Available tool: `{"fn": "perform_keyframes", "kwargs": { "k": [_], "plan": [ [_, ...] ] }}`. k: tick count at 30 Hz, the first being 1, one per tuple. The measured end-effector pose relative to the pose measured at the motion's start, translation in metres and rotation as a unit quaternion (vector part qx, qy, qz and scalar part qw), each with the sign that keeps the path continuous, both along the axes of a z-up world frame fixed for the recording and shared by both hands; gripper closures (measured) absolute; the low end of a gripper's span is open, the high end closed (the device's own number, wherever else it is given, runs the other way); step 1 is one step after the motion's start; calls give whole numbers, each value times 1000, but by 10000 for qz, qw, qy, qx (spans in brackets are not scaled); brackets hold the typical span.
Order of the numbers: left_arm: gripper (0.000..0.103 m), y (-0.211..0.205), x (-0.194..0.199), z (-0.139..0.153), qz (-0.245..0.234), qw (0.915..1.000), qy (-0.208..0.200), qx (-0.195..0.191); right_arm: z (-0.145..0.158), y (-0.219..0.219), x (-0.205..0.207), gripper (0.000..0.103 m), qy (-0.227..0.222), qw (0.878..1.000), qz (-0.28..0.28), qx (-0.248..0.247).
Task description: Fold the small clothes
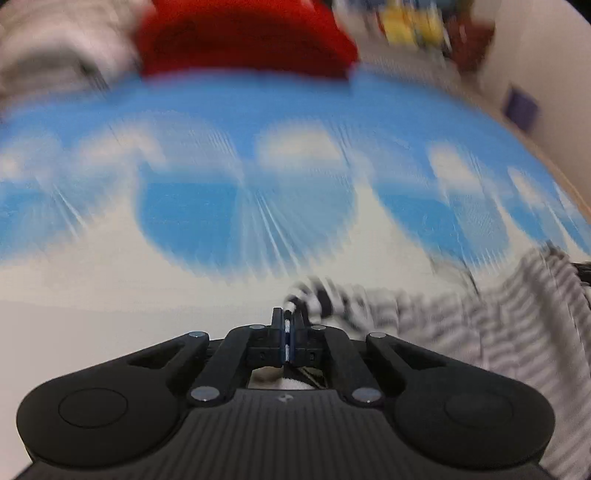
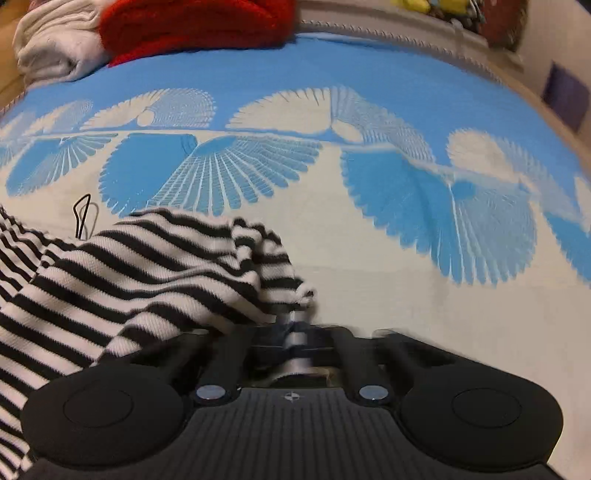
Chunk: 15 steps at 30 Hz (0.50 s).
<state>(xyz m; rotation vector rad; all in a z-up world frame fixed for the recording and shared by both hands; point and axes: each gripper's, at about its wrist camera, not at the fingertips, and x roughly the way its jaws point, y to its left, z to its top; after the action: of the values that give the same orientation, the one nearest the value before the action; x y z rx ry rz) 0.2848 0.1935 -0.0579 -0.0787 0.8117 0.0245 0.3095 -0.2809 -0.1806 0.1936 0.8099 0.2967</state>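
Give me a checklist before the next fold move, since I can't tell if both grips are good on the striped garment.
1. Left gripper shut on a corner of the striped garment: ok, fabric shows at its tips.
2. Right gripper shut on the garment: ok, striped cloth bunched between its fingers.
3. Garment spanning between both grippers without a twist: cannot tell, left view is blurred.
4. Bedspread ahead free for laying down: ok.
5. Red knit and white pile clear of the fold area: ok, at the far edge.
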Motion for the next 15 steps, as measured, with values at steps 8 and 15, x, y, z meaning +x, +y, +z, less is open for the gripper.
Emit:
{"fn": "perform_keyframes", "kwargs": {
  "k": [8,15],
  "plan": [
    [101,5,16,-16,598,9972,284,341,4,5,14,102,-268,9976,-618,-163],
    [86,20,11,-16,574,9935,970,-133,-8,10,20,83,527,9961,-693,-165]
  ]
}}
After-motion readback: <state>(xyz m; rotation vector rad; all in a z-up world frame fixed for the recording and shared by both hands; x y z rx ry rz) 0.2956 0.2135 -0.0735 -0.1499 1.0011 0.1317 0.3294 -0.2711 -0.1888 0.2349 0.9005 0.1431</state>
